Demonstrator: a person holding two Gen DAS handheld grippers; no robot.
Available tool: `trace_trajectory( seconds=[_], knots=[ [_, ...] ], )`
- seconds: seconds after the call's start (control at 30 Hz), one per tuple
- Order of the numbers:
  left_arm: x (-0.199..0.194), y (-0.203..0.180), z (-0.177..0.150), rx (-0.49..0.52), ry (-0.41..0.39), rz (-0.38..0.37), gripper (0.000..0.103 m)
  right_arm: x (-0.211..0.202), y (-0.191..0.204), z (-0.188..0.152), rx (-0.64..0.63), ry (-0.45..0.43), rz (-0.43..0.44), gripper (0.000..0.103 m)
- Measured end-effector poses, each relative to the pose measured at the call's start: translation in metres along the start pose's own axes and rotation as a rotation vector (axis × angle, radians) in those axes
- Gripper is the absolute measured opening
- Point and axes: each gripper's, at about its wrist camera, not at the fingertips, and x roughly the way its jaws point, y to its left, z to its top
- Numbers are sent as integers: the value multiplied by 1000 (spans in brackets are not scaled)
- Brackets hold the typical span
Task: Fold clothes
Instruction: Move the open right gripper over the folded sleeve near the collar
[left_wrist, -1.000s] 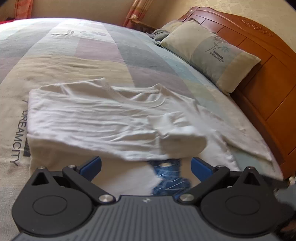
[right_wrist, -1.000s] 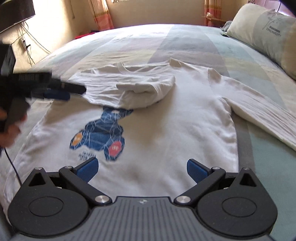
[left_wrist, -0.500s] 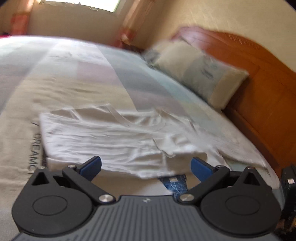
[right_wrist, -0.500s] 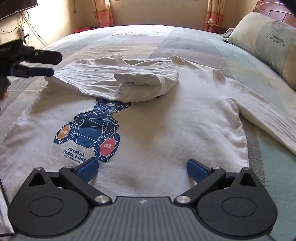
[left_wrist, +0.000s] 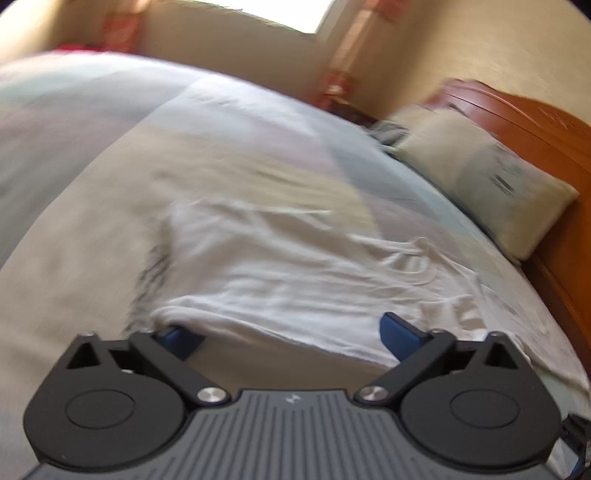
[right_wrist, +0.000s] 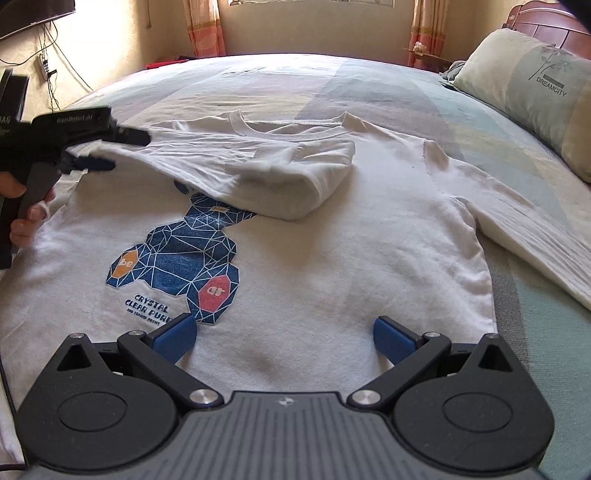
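Observation:
A white sweatshirt (right_wrist: 369, 229) with a blue bear print (right_wrist: 177, 258) lies flat on the bed, front up. One sleeve is folded across the chest (right_wrist: 277, 173); the other sleeve (right_wrist: 535, 236) stretches out to the right. My left gripper (left_wrist: 291, 334) is at the fold's outer edge on the sweatshirt's left side, seen also from the right wrist as the left gripper (right_wrist: 110, 149). Its jaws are closing with the cloth edge between them, and the pads stand apart. My right gripper (right_wrist: 283, 339) hovers open over the hem with nothing between its fingers.
A pillow (right_wrist: 535, 92) lies against the wooden headboard (left_wrist: 554, 147) on the right. The patchwork bedspread (right_wrist: 332, 85) stretches to the far wall and curtains. A person's hand (right_wrist: 22, 225) holds the left gripper's handle. Cables hang on the left wall (right_wrist: 48, 70).
The left gripper has come forward and lower onto the fold's edge, tilting as it went, and the cloth now sits between its fingers. The right gripper has hardly moved.

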Motion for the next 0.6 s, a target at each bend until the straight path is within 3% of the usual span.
trace_trajectory(
  seconds=[0.13,0.23,0.4,0.47,0.57,0.6],
  knots=[
    [-24,1,-10,4,4,24,94,-1,0,0,-1,-2,-1,103],
    [-39,-9,-1,72,3,59,96,0,0,0,1,-1,-2,103],
    [-41,-35,22,189,-55,-28,99,0,1,-1,0,-4,-7,103],
    [-23,-40,22,197,-4,-39,100,0,1,-2,2,-4,-8,103],
    [9,-33,10,173,163,33,98,0,1,-3,-6,-10,-10,103],
    [10,-34,4,206,169,48,99,0,1,-4,-9,-12,-10,103]
  ],
)
